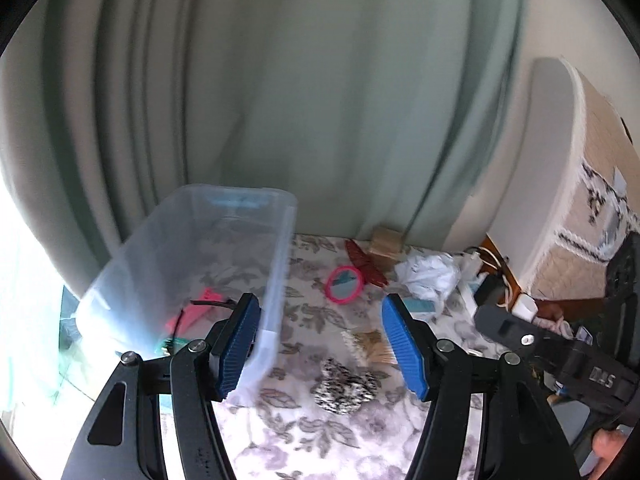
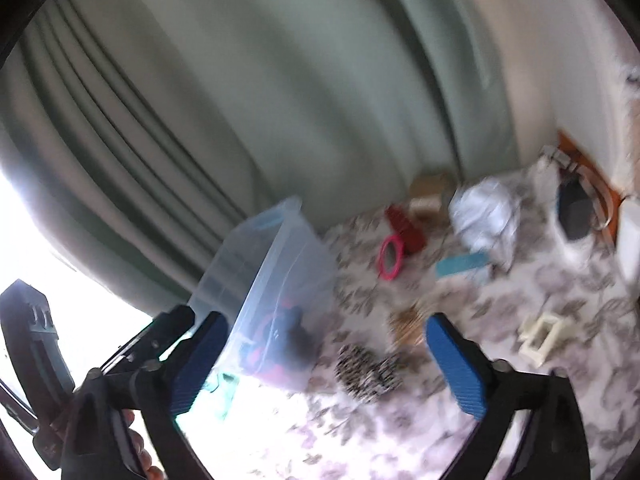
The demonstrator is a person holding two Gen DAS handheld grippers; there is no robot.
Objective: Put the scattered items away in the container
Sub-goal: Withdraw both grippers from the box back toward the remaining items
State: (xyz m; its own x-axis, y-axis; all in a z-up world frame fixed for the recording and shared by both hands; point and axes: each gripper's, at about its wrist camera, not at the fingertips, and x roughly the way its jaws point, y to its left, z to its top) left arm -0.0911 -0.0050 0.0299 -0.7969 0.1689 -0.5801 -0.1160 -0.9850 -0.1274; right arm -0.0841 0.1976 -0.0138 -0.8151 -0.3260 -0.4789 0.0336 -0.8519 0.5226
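Your left gripper (image 1: 320,346) hangs with jaws apart and empty; your right gripper (image 2: 332,364) is spread wide, also empty. The black-and-white speckled bundle (image 1: 345,387) lies on the floral cloth (image 1: 320,440) just ahead and between both, long axis crosswise, left nearer. The clear container (image 1: 188,264) stands left; the pink mirror (image 1: 345,284) lies farther back.

A floral-patterned tabletop (image 1: 320,432) carries the clutter. A clear plastic bin (image 1: 192,264) stands at 9 o'clock. A black-and-white speckled bundle (image 1: 344,388) lies toward 6, tan sticks (image 1: 370,346) just beyond it. A pink round mirror (image 1: 345,284), a red comb (image 1: 366,264) and a wooden block (image 1: 386,246) sit toward 12. Crumpled white paper (image 1: 428,276) lies toward 2, with a teal card (image 2: 460,266) beside it.
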